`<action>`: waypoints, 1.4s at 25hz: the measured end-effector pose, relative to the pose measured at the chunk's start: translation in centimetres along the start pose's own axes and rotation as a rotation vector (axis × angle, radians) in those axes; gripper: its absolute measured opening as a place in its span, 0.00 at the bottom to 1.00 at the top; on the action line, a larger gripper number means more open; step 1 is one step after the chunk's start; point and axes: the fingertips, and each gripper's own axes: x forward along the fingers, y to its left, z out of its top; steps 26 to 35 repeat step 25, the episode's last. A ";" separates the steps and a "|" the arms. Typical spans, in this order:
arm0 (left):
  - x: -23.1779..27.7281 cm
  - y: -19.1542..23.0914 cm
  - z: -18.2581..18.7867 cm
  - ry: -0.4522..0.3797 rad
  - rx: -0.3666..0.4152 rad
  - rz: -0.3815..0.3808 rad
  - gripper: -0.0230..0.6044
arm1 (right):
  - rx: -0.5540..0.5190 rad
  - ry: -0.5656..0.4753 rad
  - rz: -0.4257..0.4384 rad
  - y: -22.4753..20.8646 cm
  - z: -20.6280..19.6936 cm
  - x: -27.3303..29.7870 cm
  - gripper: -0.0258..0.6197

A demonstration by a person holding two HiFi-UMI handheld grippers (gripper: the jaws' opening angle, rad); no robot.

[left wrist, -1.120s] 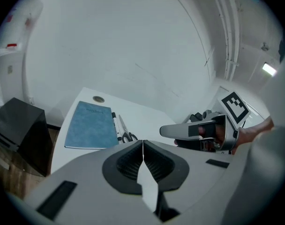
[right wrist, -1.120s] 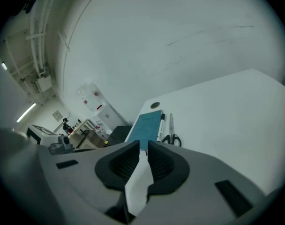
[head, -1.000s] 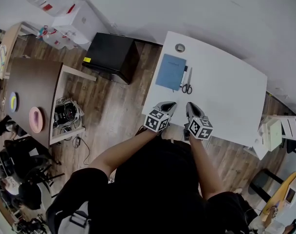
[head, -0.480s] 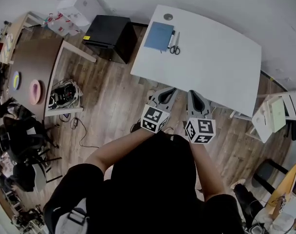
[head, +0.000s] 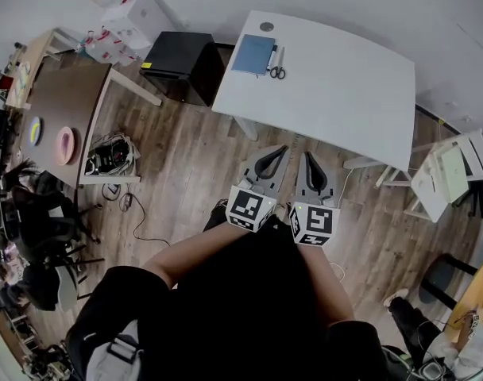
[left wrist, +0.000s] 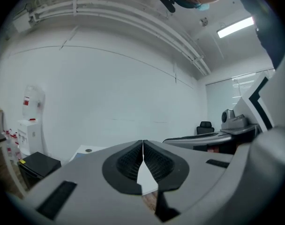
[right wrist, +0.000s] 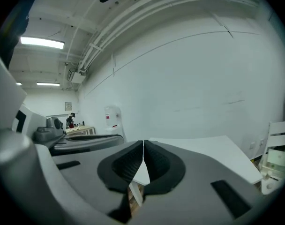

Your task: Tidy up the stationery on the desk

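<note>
Left hand-held gripper (head: 275, 153) is clenched shut and empty, and so is the right hand-held gripper (head: 308, 159). They hang side by side above the wooden floor (head: 186, 173), well apart from the blue notebook (head: 253, 54) and scissors (head: 278, 66), which lie at the white tabletop's (head: 345, 94) far corner.

Wood-plank floor (head: 178, 181), white desk (head: 345, 101), black cabinet (head: 178, 54), brown table (head: 71, 94), white walls (left wrist: 109, 88)
</note>
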 end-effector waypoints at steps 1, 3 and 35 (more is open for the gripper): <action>-0.2 -0.3 -0.1 -0.001 0.002 -0.002 0.06 | -0.011 -0.003 -0.002 0.2 -0.1 -0.3 0.09; -0.6 -0.8 -0.4 0.003 0.006 -0.012 0.06 | -0.023 -0.002 -0.003 0.4 -0.4 -0.8 0.09; -4.1 0.2 -0.2 -0.004 0.041 0.020 0.06 | -0.116 0.001 0.033 5.2 -0.8 -1.3 0.09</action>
